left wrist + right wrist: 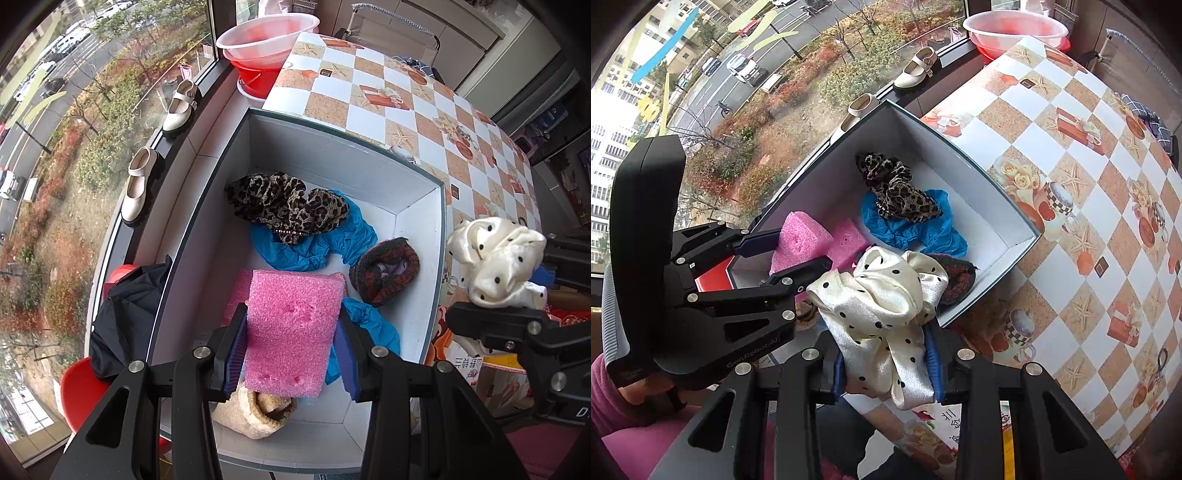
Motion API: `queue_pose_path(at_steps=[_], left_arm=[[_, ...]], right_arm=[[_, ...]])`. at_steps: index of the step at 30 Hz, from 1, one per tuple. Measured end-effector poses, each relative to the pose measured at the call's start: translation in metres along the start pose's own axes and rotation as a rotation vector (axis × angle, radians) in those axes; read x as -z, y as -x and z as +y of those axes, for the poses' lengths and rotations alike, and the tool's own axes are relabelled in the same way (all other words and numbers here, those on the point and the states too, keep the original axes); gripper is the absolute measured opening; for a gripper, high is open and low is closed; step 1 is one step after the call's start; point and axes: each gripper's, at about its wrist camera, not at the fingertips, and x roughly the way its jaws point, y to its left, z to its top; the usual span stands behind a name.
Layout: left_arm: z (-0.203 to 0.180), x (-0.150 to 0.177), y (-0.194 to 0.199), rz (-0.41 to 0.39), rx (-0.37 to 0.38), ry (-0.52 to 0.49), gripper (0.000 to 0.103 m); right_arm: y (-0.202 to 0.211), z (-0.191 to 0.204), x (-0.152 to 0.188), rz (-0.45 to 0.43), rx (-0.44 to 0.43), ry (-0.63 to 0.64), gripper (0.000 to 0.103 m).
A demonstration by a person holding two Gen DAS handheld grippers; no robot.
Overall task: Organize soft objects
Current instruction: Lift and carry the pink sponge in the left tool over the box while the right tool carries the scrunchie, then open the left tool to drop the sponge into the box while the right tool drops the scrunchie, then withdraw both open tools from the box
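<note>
My left gripper [291, 350] is shut on a pink foam block [293, 332] and holds it over the white box [373, 170]. In the box lie a leopard-print scrunchie [288, 203], blue cloth [314, 247], a dark red knitted piece [384, 269], a second pink foam piece [847, 242] and a beige fuzzy item [255, 410]. My right gripper [886, 369] is shut on a cream satin scrunchie with black dots [882, 306], held above the box's near right edge. The left gripper [790, 258] with its foam block [798, 243] shows in the right wrist view. The cream scrunchie [495, 266] also shows in the left wrist view.
The box stands on a table with a checkered cloth [406, 107], next to a window sill bearing two cream shoes [155, 147]. Stacked basins [266, 40] stand beyond the table. A black garment [125, 317] lies on a red chair [81, 391] left of the box.
</note>
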Motion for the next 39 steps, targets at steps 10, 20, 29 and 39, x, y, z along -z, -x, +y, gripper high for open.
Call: queue_pose_path(at_steps=[10, 20, 29, 39], left_arm=[[-0.001, 0.000, -0.005, 0.013, 0.001, -0.004, 0.047], [0.000, 0.002, -0.007, 0.013, 0.000, -0.006, 0.047], [-0.008, 0.001, 0.001, -0.042, -0.233, -0.056, 0.083], [0.003, 0.003, -0.003, 0.045, -0.123, 0.029, 0.083]], right_arm=[[-0.004, 0.004, -0.009, 0.009, -0.001, 0.016, 0.035], [-0.006, 0.006, -0.013, 0.011, 0.001, 0.016, 0.035], [-0.001, 0.004, -0.020, -0.010, 0.018, -0.017, 0.067], [0.016, -0.009, -0.011, -0.042, 0.064, -0.104, 0.102]])
